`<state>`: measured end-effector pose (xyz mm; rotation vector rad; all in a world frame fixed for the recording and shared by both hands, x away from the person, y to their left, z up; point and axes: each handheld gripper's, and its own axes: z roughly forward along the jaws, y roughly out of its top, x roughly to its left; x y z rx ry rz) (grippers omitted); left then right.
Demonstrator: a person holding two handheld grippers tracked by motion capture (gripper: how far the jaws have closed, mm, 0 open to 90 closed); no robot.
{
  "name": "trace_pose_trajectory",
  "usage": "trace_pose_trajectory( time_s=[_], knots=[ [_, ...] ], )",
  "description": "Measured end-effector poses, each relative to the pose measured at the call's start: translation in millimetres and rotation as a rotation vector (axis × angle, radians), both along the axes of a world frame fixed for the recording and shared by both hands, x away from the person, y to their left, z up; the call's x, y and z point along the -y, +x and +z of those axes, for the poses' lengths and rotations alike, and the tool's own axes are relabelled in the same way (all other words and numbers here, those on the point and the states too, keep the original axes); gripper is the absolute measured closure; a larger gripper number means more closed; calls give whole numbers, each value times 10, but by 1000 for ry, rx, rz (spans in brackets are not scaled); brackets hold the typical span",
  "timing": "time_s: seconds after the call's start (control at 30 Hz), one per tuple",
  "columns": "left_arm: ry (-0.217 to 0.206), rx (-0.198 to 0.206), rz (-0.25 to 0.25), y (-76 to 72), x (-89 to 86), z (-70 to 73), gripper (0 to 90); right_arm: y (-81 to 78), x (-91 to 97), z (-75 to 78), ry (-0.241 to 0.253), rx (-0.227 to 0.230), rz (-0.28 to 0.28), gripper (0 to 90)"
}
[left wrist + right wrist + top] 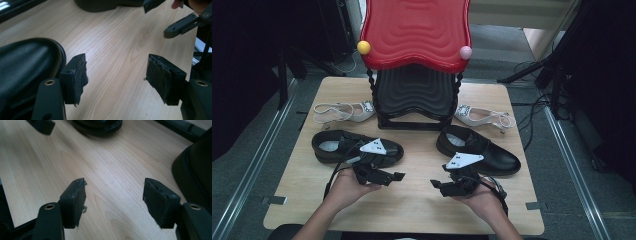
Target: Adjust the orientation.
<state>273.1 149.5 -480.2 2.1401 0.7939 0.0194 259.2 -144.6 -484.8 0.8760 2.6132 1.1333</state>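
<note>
Two black leather shoes lie on the wooden table [412, 210], one at the left [334, 145] and one at the right [494, 156]. My left gripper [399, 176] is held just in front of the left shoe, pointing right, jaws open and empty. In the left gripper view its gripper [116, 75] frames bare wood, with the shoe's toe [25, 65] beside the left jaw. My right gripper [434, 184] points left toward it, also open and empty. In the right gripper view that gripper [115, 197] stands over bare wood, the right shoe [197, 170] close by.
A shoe rack stands at the back middle, with a red wavy top shelf [414, 32] over a black lower shelf [414, 95]. A white slingback heel lies on each side of it, left [344, 111] and right [484, 117]. Cables trail on the floor at right.
</note>
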Motion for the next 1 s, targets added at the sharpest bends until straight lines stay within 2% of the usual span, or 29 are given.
trace_pose_trajectory(
  time_s=[0.03,0.07,0.1,0.13,0.17,0.23,0.27,0.33,0.37,0.4,0.43,0.53,0.57,0.6,0.63,0.7,0.73,0.8,0.83,0.87,1.0],
  knots=[
    [0,0,0,0,0,0,337,7,-15,-12,-3,-13,7,398],
    [16,8,-8,-10,2,6,341,11,-24,-17,3,-33,21,486],
    [36,24,-18,-24,3,9,341,11,-24,-17,3,-33,21,486],
    [76,45,-38,-49,0,0,357,-18,-33,-19,3,-8,87,519],
    [84,40,-45,-50,0,-11,355,-33,-34,-13,-1,16,92,531],
    [96,30,-64,-54,12,-23,346,-34,-22,-3,-4,33,91,534],
    [92,32,-71,-62,19,-23,346,-27,-14,-2,-5,30,86,521],
    [77,35,-83,-67,10,-10,337,5,10,3,-1,0,51,572],
    [77,35,-83,-67,10,-10,327,5,10,3,-1,0,51,572],
    [58,27,-96,-64,-7,-2,327,24,28,9,17,-10,39,576],
    [50,29,-92,-57,-35,15,325,36,65,27,59,-18,23,615],
    [42,23,-88,-47,-63,32,337,38,78,45,78,-31,10,613],
    [48,27,-89,-48,-76,43,384,34,76,54,75,-39,11,606],
    [60,24,-95,-52,-94,58,421,35,75,56,65,-30,30,607],
    [69,21,-98,-52,-101,62,443,54,76,61,62,-41,61,589],
    [82,14,-92,-52,-116,66,453,97,76,88,68,-109,48,571],
    [82,14,-92,-52,-116,66,457,107,84,101,75,-119,43,555],
    [87,13,-83,-53,-142,80,459,86,97,129,65,-70,30,557],
    [87,13,-83,-53,-142,80,461,86,97,129,65,-70,30,557],
    [87,19,-80,-52,-156,95,460,70,117,159,74,-43,33,553],
    [88,18,-79,-60,-169,97,458,51,126,186,74,-18,7,535]
  ],
)
